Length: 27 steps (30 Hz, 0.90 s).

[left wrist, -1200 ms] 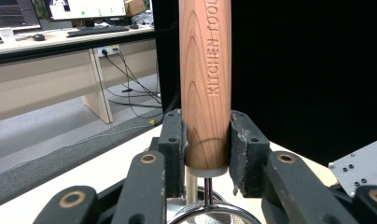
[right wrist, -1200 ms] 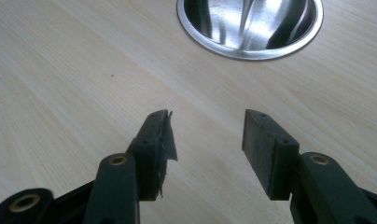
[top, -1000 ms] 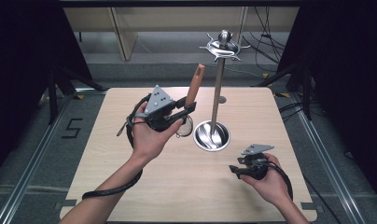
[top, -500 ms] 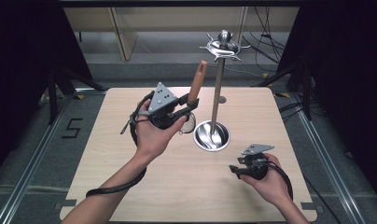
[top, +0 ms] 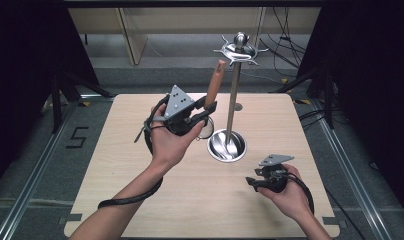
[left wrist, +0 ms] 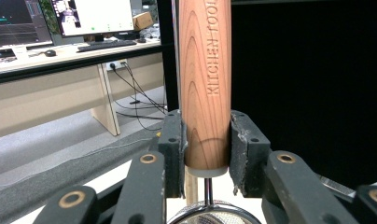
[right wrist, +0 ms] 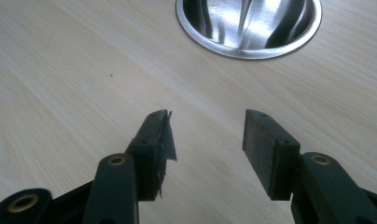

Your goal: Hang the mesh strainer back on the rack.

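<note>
— Over the table, from the high view, what's the left gripper (top: 206, 111) doing?

— It is raised above the wooden table (top: 140, 200), to the left of the metal stand (top: 233, 100), and clamped on the lower end of a wooden handle (top: 214, 84). That handle rises at a slight tilt, its top close to the stand's spiked crown (top: 238, 50) but apart from it. A metal ring of the utensil hangs just below the jaws, beside the stand's round steel base (top: 227, 145).

— And the right gripper (top: 251, 183)?

— Low at the near right of the table, held in the person's hand, well apart from the stand's base.

— What does the left gripper view add?

— The handle (left wrist: 205, 88) stands upright between the two black pads (left wrist: 173, 149), both pressed against its sides — lettering reading KITCHEN TOOL runs up it. A thin metal shank comes out of the handle's end toward a rounded metal rim at the bottom edge. Behind are a desk with monitors (left wrist: 91, 16) and a dark curtain.

— The right gripper view?

— Its jaws stand released with nothing between them, just bare tabletop (right wrist: 60, 70). Beyond them lies the shiny steel base (right wrist: 248, 25) — near, not touching.
</note>
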{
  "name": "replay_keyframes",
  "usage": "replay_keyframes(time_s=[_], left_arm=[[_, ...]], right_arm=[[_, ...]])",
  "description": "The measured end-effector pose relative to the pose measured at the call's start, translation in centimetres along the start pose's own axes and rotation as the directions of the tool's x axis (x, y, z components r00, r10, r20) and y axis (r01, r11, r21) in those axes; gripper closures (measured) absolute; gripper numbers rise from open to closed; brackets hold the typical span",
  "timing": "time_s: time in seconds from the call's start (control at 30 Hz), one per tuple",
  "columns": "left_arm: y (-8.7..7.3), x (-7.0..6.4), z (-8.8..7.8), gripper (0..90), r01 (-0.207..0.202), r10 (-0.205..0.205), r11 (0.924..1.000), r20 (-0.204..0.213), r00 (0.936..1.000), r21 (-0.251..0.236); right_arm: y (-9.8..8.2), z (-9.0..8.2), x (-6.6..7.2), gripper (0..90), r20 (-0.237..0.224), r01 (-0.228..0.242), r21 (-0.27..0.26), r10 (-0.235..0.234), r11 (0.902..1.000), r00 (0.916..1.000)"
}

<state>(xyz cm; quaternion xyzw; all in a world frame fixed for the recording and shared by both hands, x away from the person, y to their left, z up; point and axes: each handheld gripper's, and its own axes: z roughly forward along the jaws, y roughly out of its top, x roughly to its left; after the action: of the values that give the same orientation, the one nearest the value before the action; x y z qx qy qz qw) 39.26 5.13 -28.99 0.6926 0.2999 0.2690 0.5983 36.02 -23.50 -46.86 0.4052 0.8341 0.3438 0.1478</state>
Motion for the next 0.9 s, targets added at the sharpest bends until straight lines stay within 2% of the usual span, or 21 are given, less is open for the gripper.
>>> replay_keyframes(time_s=[0.03, 0.07, 0.33, 0.37, 0.4, 0.47, 0.67, 0.73, 0.9], left_arm=[[0.0, -0.1, 0.1, 68.1, 0.001, -0.001, 1.0, 0.0, 1.0, -0.003], [0.0, -0.1, 0.1, 68.1, -0.001, 0.001, 1.0, -0.001, 1.0, -0.003], [0.2, -0.5, 0.6, 68.1, -0.014, 0.014, 0.9999, -0.011, 0.9998, -0.006], [0.2, -0.5, 0.7, 68.1, -0.015, 0.015, 0.9999, -0.015, 0.9998, -0.008], [0.2, -0.5, 0.7, 68.1, -0.02, 0.019, 0.9998, -0.019, 0.9996, -0.008], [0.2, -0.6, 0.8, 68.1, -0.021, 0.021, 0.9997, -0.019, 0.9996, -0.007], [0.2, -0.6, 1.2, 68.1, -0.022, 0.022, 0.9998, -0.025, 0.9995, -0.003], [0.2, -0.7, 1.3, 68.1, -0.023, 0.023, 0.9997, -0.029, 0.9993, -0.003], [0.2, -0.7, 1.5, 68.0, -0.025, 0.025, 0.9997, -0.034, 0.9991, -0.006]], right_arm=[[0.1, -0.3, -0.1, 51.3, -0.008, 0.009, 0.036, -0.009, 0.9993, 0.9999], [0.2, -0.4, -0.1, 51.3, -0.011, 0.007, 0.044, -0.006, 0.999, 0.9999], [0.1, -0.3, -0.1, 51.3, -0.008, 0.008, 0.039, -0.008, 0.9992, 0.9999], [0.1, -0.2, 0.0, 51.3, -0.004, 0.005, 0.023, -0.005, 0.9997, 1.0], [0.1, -0.4, -0.1, 51.3, -0.01, 0.006, 0.049, -0.005, 0.9988, 0.9999], [0.0, -0.1, 0.0, 51.3, -0.003, 0.001, 0.014, -0.001, 0.9999, 1.0], [0.1, -0.2, -0.1, 51.4, -0.005, 0.006, 0.024, -0.006, 0.9997, 1.0], [0.1, -0.3, -0.1, 51.3, -0.011, 0.008, 0.045, -0.007, 0.9989, 0.9999], [0.1, -0.3, -0.1, 51.3, -0.01, 0.009, 0.039, -0.008, 0.9992, 0.9999]])
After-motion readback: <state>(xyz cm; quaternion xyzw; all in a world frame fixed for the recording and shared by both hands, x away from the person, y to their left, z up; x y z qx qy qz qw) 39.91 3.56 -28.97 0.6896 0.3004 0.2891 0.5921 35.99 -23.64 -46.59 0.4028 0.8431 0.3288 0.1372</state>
